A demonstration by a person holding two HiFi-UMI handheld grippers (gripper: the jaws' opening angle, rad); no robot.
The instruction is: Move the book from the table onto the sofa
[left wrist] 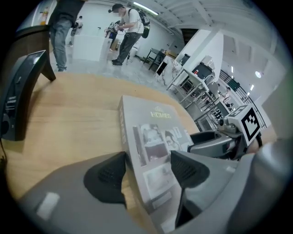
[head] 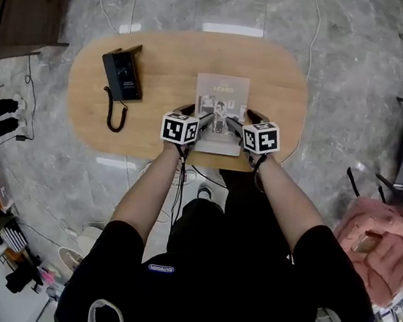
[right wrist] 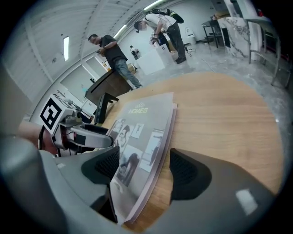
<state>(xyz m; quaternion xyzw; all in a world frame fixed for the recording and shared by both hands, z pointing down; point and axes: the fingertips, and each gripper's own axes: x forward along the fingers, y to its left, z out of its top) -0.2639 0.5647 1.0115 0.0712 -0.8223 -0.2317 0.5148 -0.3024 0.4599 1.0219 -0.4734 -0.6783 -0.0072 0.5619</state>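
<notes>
Left gripper [left wrist: 147,172]: my 2 fingers [left wrist: 110,173] apart, unclamped, the book [head: 222,97] edge between them. Right gripper [right wrist: 144,167]: likewise. Table [head: 170,64] beneath.

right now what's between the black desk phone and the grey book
Nothing, just bare oval wooden table from the black desk phone to the grey book, clear in the head view.

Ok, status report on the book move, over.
Left gripper open, straddling left edge of book. Right gripper open, straddling right edge. Book flat on table, not yet gripped. Nothing in the way.
</notes>
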